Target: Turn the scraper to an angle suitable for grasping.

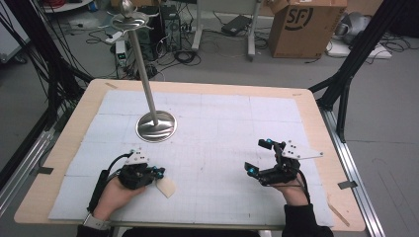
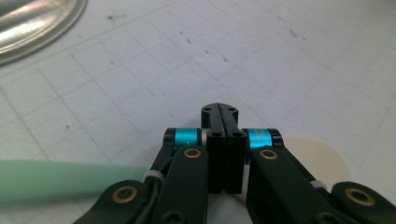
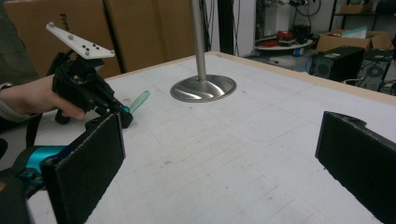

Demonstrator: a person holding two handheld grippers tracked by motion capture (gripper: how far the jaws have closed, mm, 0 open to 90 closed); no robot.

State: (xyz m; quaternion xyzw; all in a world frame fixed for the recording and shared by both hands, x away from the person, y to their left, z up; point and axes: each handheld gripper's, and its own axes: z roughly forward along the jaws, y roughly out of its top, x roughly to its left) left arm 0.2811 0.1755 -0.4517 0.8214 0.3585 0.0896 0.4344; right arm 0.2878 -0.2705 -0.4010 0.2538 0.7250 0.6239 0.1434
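left tongs (image 1: 159,173) clamped on a cream spatula (image 1: 167,186) w/ green handle, low on the bench (image 1: 207,89) near the steel stand (image 1: 156,126); right tongs (image 1: 257,157) apart, idle; keep grip firm, lift level.

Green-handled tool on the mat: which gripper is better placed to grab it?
Left. The left gripper, jaws shut, sits right at the tool; the right gripper, open, is well across the mat.

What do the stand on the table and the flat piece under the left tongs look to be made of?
The stand: polished metal, probably steel, since its round base and pole mirror the light. The flat piece under the shut left tongs: cream, matte, thin and round-edged, likely plastic or silicone, though I can't tell which.
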